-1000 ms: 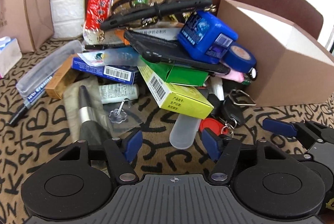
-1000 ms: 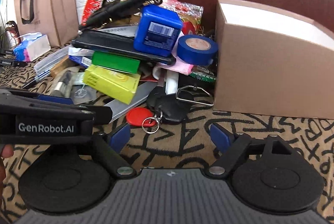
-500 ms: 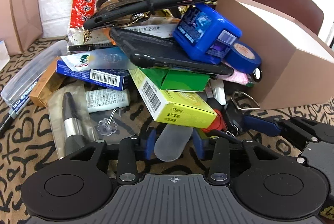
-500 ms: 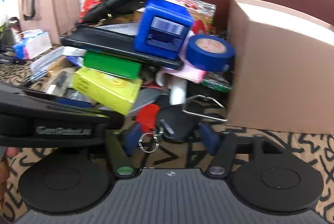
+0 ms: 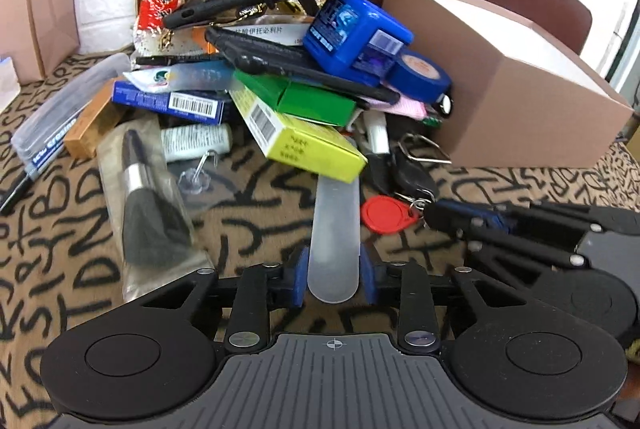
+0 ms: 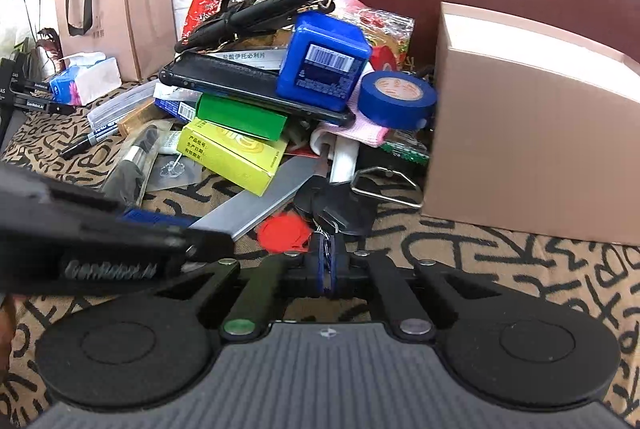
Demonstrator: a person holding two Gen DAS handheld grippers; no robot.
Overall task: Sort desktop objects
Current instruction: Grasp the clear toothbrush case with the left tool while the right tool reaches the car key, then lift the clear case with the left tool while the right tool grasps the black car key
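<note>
A heap of desk objects lies on the patterned cloth. My left gripper [image 5: 333, 279] is shut on a frosted translucent case [image 5: 334, 241], whose far end lies under the yellow box [image 5: 304, 141]. My right gripper [image 6: 326, 269] is shut on the key ring [image 6: 326, 249] of a key bunch with a red fob [image 6: 282, 233] and a black car key [image 6: 344, 209]. The red fob [image 5: 386, 215] also shows in the left wrist view, next to the right gripper [image 5: 452, 219]. The left gripper's body [image 6: 100, 245] crosses the right wrist view at left.
An open brown cardboard box [image 5: 516, 85] stands right of the heap. The heap holds a blue container [image 5: 356, 37], blue tape roll [image 5: 420, 73], green box [image 5: 308, 97], black phone cases and a bagged brush [image 5: 148, 205]. A paper bag [image 6: 116, 9] and tissue pack [image 6: 86, 79] stand at left.
Both grippers moved in and closed: the left on the frosted case, the right on the key ring. The left has drawn the case partly out from under the yellow box.
</note>
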